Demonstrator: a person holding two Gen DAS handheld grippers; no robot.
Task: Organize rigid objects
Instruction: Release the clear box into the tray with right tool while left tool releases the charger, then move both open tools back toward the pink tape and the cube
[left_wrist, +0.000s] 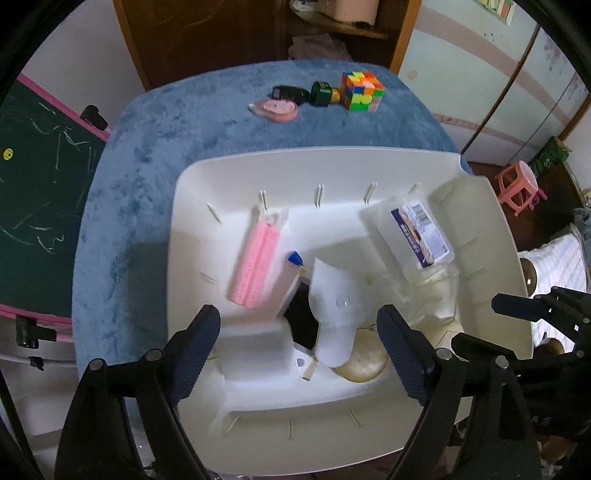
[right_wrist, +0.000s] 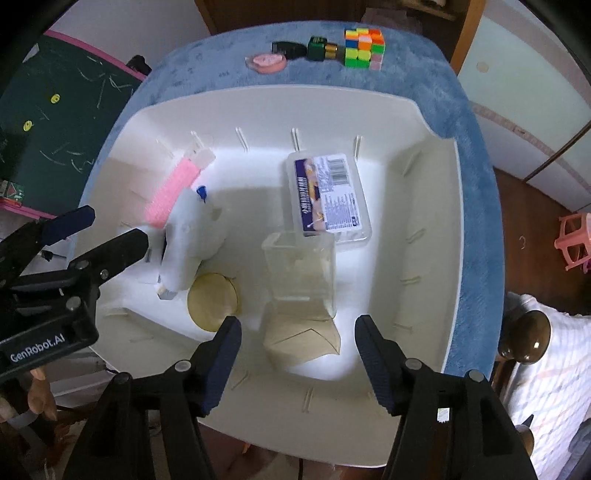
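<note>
Both tongs, left tongs (left_wrist: 299, 332) and right tongs (right_wrist: 297, 343), spread apart, empty, over white bin (left_wrist: 369, 162). Several items binned. Probably between placements. Next: reach far for Rubik's cube (left_wrist: 361, 91), green bottle (left_wrist: 322, 93), pink tape (left_wrist: 275, 108) on table (left_wrist: 147, 147).

Blue plush worktop (left_wrist: 155, 122); green chalkboard (left_wrist: 37, 192) beyond left edge; pink stool (left_wrist: 517, 186) on dark floor, right; brown cabinet (left_wrist: 207, 33) behind.
</note>
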